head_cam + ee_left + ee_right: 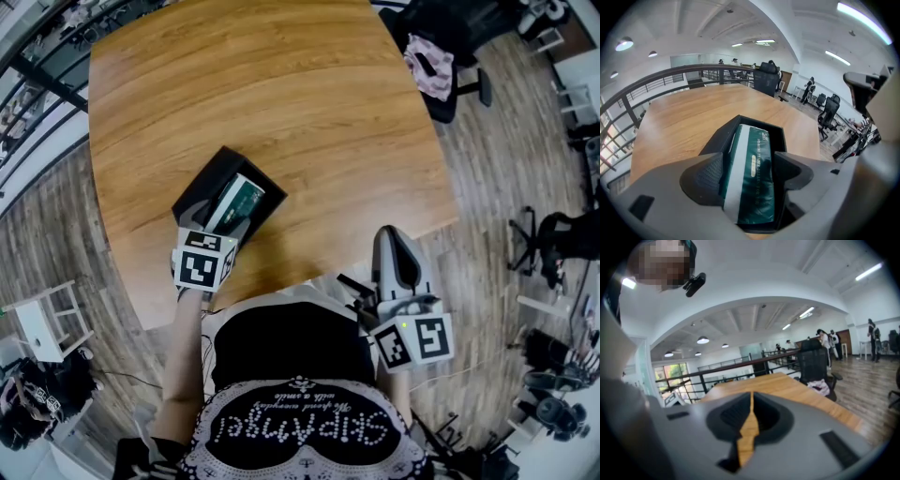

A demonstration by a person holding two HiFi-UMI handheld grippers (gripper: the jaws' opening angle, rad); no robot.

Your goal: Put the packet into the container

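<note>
Packet (754, 159), green, is clamped between the left gripper's (749, 176) jaws, down inside the black container (780, 133) just ahead; placing looks nearly done, so next comes letting go and lifting clear, while the right gripper (751, 413) idles aside, jaws together on nothing.

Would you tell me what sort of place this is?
Likely an open-plan office on an upper level: a swivel office chair, a railing beside the wooden table, and strip lights.
</note>
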